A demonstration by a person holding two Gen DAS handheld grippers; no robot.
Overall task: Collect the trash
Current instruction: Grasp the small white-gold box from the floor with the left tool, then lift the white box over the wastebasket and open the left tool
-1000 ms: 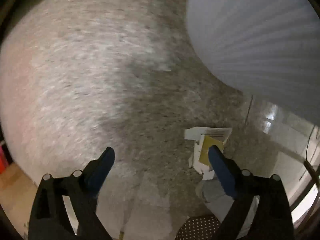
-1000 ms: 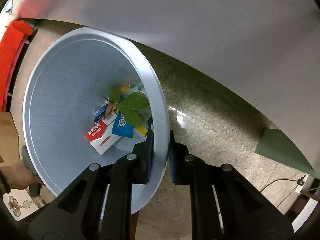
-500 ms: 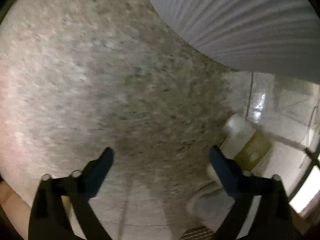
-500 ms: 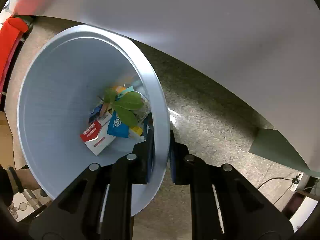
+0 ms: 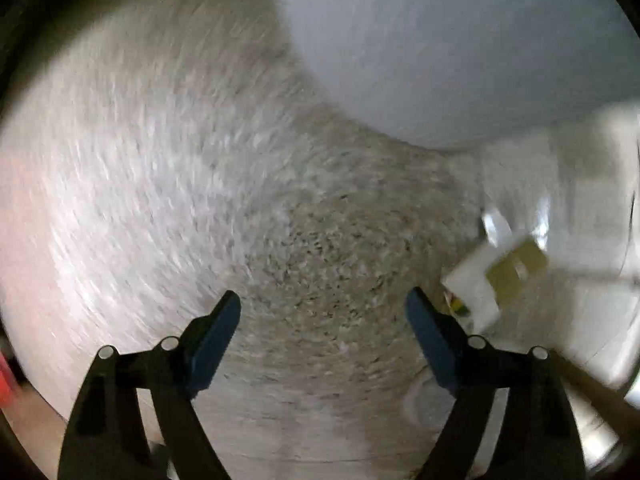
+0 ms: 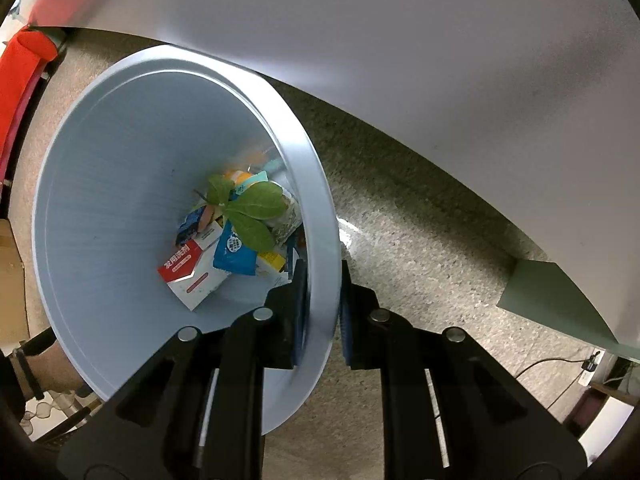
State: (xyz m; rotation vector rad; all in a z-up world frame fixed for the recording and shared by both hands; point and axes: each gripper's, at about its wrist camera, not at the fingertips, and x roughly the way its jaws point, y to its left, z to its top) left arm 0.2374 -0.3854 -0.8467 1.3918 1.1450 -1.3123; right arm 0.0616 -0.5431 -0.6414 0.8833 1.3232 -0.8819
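Note:
My right gripper (image 6: 322, 304) is shut on the rim of a pale blue bin (image 6: 108, 216), one finger inside and one outside. Green leaves (image 6: 248, 208), a red-and-white carton (image 6: 192, 276) and blue wrappers (image 6: 236, 252) lie at the bin's bottom. My left gripper (image 5: 324, 312) points down at the speckled floor (image 5: 320, 248), its jaws closing with nothing between them. A crumpled white-and-yellow paper wrapper (image 5: 496, 276) lies on the floor just right of the right fingertip. The bin's outer wall (image 5: 460, 40) fills the upper right of the left wrist view, which is blurred.
A large white panel (image 6: 440, 60) slants over the floor behind the bin. A red object (image 6: 20, 76) lies at the far left, a cardboard box (image 6: 12, 280) below it. A cable and plug (image 6: 584, 368) lie on the floor at lower right.
The left gripper swept across the floor and rolled; the paper wrapper slid from under its right finger out to the right. Its jaws narrowed a little. The right gripper still clamps the bin rim.

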